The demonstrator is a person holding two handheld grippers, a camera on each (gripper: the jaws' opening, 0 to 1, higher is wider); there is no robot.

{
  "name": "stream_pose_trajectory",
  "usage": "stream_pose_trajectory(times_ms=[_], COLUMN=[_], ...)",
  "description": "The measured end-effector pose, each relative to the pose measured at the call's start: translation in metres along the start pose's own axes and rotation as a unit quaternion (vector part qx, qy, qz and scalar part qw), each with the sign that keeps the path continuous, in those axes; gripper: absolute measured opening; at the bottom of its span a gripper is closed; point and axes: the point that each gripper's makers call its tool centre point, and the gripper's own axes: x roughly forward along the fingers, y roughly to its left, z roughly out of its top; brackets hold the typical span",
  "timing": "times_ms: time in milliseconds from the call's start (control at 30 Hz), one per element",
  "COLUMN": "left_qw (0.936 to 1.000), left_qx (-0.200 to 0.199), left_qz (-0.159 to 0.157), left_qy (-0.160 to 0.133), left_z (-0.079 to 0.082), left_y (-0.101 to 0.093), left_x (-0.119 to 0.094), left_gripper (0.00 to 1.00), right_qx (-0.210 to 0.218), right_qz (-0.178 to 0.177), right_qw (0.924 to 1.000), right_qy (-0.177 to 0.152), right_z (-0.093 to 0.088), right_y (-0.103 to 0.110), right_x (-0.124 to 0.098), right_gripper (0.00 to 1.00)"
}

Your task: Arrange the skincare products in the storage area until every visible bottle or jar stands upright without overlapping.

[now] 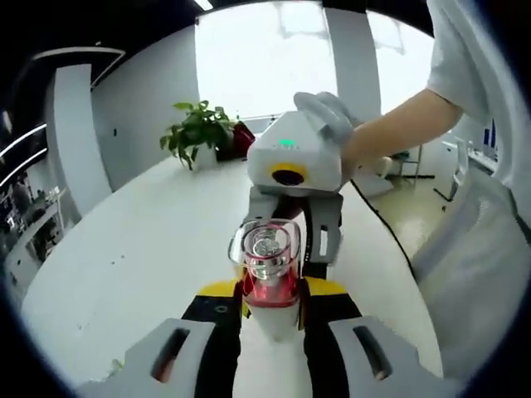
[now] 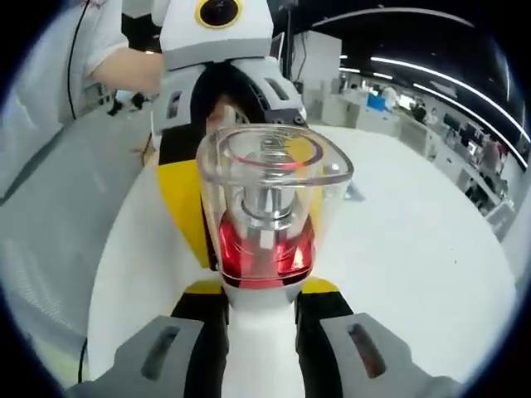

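Note:
One skincare bottle (image 1: 269,264) with a white body, a red collar and a clear cap is held over the white table (image 1: 133,257). My left gripper (image 1: 272,292) is shut on its white body just below the collar. My right gripper (image 1: 292,242) faces me from the far side, held by a gloved hand (image 1: 328,111). In the right gripper view the same bottle (image 2: 267,217) looms large, and the right gripper (image 2: 261,292) is shut on its lower body. The left gripper (image 2: 236,124) stands right behind the bottle, a yellow finger (image 2: 184,207) beside it.
A potted plant (image 1: 197,133) stands at the table's far end. A person in white (image 1: 481,207) stands along the table's right edge (image 1: 390,240). Bare tabletop (image 2: 415,240) spreads to the right in the right gripper view, with office desks (image 2: 390,108) beyond.

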Motion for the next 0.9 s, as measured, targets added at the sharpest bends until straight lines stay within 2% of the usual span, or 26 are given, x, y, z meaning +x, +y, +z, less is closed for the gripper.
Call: stream_pose_trajectory(times_ms=[200, 533, 667, 900], left_qw=[1.0000, 0.9999, 0.9998, 0.9994], left_qx=[0.002, -0.001, -0.013, -0.025], left_qz=[0.004, 0.010, 0.011, 0.022], left_qy=[0.001, 0.009, 0.007, 0.010], left_z=[-0.002, -0.006, -0.007, -0.007], left_y=[0.010, 0.013, 0.011, 0.011], left_x=[0.004, 0.008, 0.007, -0.003], left_gripper=[0.25, 0.27, 0.30, 0.29], right_qx=[0.000, 0.015, 0.021, 0.050], right_qz=[-0.003, -0.006, -0.009, -0.026], right_qw=[1.0000, 0.9999, 0.9997, 0.9983], right_qy=[0.000, -0.003, 0.001, -0.014], right_z=[-0.002, -0.001, -0.001, 0.001], right_y=[-0.010, -0.007, -0.004, -0.004], right_x=[-0.001, 0.000, 0.003, 0.000], right_gripper=[0.30, 0.31, 0.36, 0.44])
